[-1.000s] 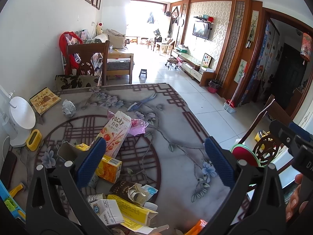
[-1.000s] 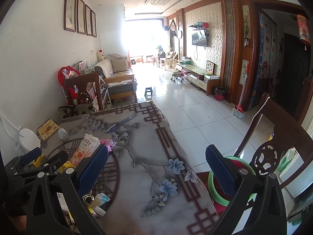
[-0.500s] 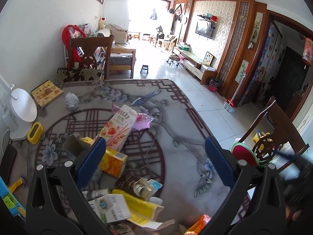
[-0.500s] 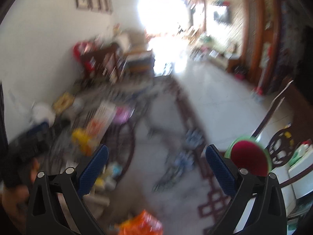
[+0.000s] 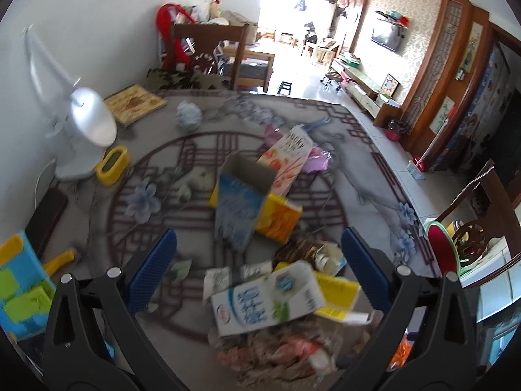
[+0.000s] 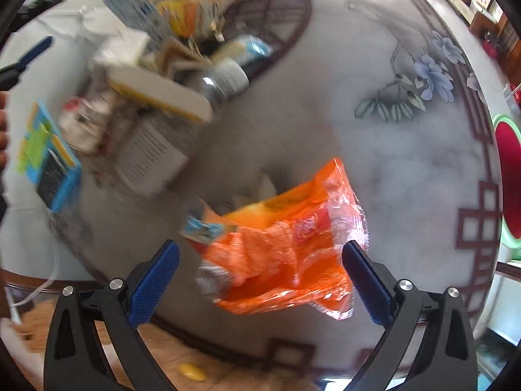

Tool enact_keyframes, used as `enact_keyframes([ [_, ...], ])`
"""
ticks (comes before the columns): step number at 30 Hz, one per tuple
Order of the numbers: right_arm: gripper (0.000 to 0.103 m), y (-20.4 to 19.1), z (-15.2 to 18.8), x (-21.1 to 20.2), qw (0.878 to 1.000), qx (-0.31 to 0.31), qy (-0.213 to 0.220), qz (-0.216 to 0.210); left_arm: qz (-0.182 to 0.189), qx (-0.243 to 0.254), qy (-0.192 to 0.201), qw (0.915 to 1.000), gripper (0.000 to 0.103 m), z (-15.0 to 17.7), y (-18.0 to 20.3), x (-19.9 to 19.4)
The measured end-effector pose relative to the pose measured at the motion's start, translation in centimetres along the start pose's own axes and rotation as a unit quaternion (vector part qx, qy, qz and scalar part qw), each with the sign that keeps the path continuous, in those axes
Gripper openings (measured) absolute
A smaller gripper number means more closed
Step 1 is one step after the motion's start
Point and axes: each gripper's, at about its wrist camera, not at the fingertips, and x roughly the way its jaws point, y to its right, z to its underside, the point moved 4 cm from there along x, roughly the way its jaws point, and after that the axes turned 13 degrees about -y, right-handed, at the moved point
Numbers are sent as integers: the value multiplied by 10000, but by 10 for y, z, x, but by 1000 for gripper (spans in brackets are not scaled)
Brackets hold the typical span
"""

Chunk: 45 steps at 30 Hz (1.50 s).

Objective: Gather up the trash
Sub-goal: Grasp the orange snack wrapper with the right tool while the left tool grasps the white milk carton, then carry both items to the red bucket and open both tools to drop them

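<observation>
Since 0.5 s ago the right gripper (image 6: 260, 272) has tipped down from the room toward the counter (image 6: 407, 150), and a crumpled orange wrapper (image 6: 280, 254) now fills the gap between its 2 wide-open fingers, held by neither. The left gripper (image 5: 259, 270), equally spread and empty, has moved closer over the litter pile: a white milk carton (image 5: 267, 296) lies between its fingers, a blue box (image 5: 239, 203) and orange carton (image 5: 278, 220) just beyond.

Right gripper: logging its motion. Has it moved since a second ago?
Yes. The right gripper has swung down toward the table, now framing the orange wrapper.
</observation>
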Motion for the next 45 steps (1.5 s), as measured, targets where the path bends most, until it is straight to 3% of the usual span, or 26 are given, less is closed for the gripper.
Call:
enact_keyframes([
  [2,80,1,-1,3,9999,37,45,-149,28,-57,-23,10000,99,8,-7,1],
  [6,59,-4,-4,-8,9991,-99,394,-79,-67,347,-139,9993,99,22,-2,12],
  [9,56,-6,-6,-9,9990,-99,441,-48,475,767,-616,9940,99,29,9,28],
  [11,56,-8,-5,-9,9990,-71,433,-78,994,1323,-1088,9802,99,31,19,42],
  [13,56,-10,-4,-8,9990,-27,431,-119,951,1881,-1179,9704,99,31,25,47],
  [15,56,-6,-1,-10,9989,41,439,-178,881,2503,-1356,9546,99,30,27,58],
  [22,57,10,6,-18,9981,238,486,-300,1211,3125,-2086,9188,99,22,18,101],
  [24,57,11,6,-20,9978,280,519,-302,1297,3136,-2195,9147,90,27,20,109],
  [26,57,15,5,-24,9969,382,619,-314,1347,3067,-2198,9162,80,27,20,112],
  [27,57,17,4,-27,9960,439,682,-365,1423,3011,-2175,9175,70,25,19,110],
  [31,56,21,-1,-39,9928,553,909,-556,1522,2694,-2119,9270,61,26,19,105],
  [35,55,20,-10,-50,9905,492,1091,-674,1446,2292,-1809,9454,58,22,17,87],
  [40,55,24,-17,-69,9863,478,1401,-727,1477,1706,-1081,9682,58,0,33,46],
  [42,55,30,-19,-80,9838,518,1608,-597,1560,1526,-736,9731,58,-10,47,30],
  [45,55,38,-21,-99,9787,530,1955,-322,1785,1345,-380,9740,58,-19,70,17],
])
